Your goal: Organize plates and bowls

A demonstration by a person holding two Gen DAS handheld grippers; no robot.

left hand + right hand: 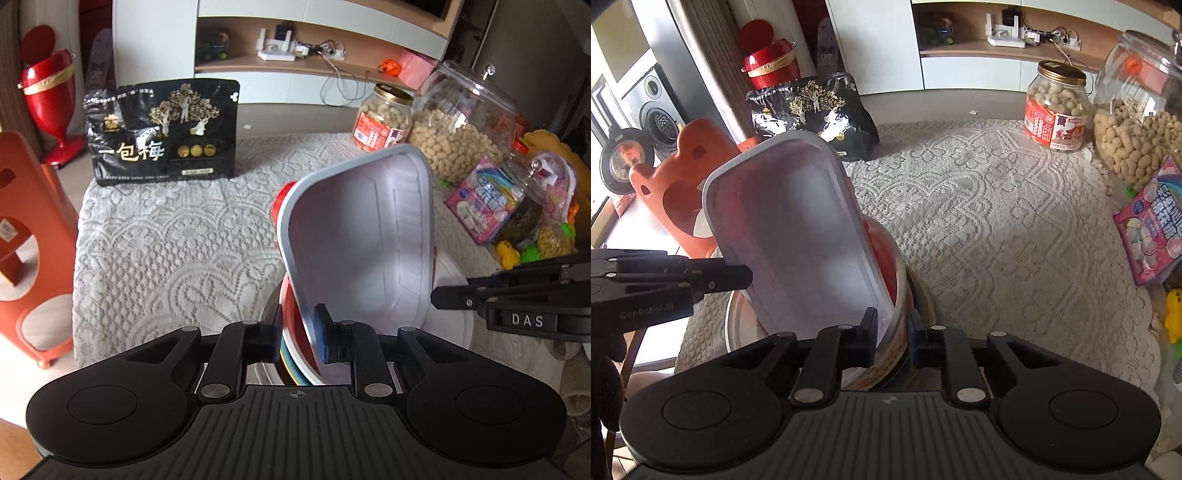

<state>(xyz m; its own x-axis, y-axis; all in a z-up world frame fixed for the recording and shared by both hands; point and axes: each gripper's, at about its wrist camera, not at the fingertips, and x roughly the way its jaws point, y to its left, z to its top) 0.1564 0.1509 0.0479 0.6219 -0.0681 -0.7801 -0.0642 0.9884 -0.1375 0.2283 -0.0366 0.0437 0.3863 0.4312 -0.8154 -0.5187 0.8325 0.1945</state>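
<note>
A white rectangular dish with a grey rim (364,236) stands tilted on top of a stack of nested bowls, with a red bowl (277,201) behind it. My left gripper (298,338) is shut on the stack's near rims. In the right wrist view the same white dish (798,236) leans left over the red bowl (884,258), and my right gripper (893,341) is shut on the stack's rims from the other side. A white round plate (452,280) lies under the stack. Each gripper shows at the edge of the other's view.
A lace cloth (177,243) covers the table. A black snack bag (162,133) stands at the back left. Peanut jars (384,120), a big glass jar (461,122) and candy packs (484,199) crowd the right side. An orange stool (26,236) is left of the table.
</note>
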